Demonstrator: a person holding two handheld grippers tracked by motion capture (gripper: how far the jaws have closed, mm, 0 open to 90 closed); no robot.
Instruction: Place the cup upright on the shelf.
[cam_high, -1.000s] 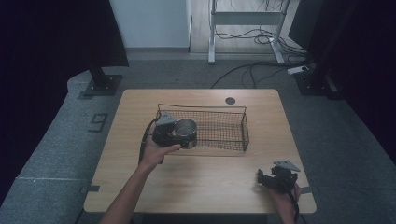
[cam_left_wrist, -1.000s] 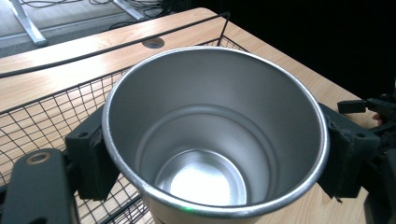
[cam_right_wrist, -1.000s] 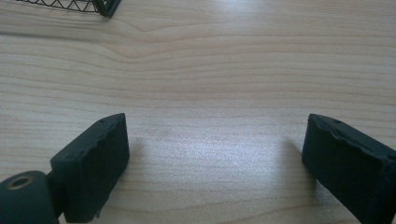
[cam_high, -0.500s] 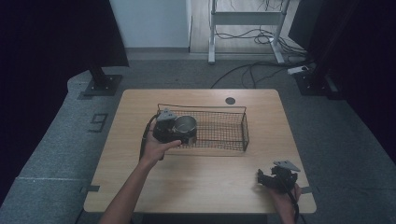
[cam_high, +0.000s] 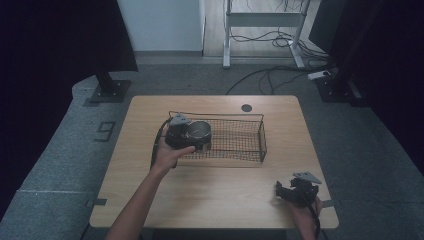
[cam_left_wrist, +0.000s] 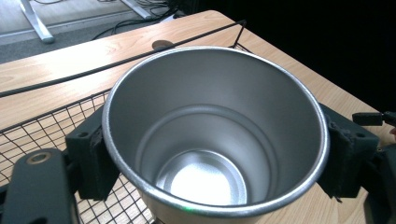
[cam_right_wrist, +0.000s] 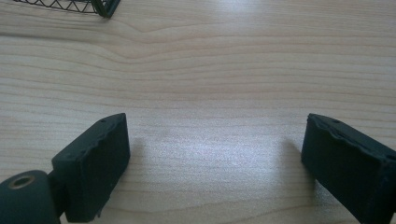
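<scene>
We are holding the steel cup (cam_high: 200, 131) upright, the left gripper (cam_high: 196, 136) fingers clamped on its sides, over the wire basket's (cam_high: 240, 150) left end, while the right gripper (cam_high: 282, 191) fingers are resting apart on the surface (cam_high: 225, 190)

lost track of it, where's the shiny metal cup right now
In the high view the shiny round metal cup sits at the left end of the black wire basket, clamped between the jaws of the left gripper. Its open mouth faces the left gripper view.

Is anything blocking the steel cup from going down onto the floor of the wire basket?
Nothing visible. The left gripper holds the steel cup over the left end of the wire basket, and the mesh beneath it looks bare.
</scene>
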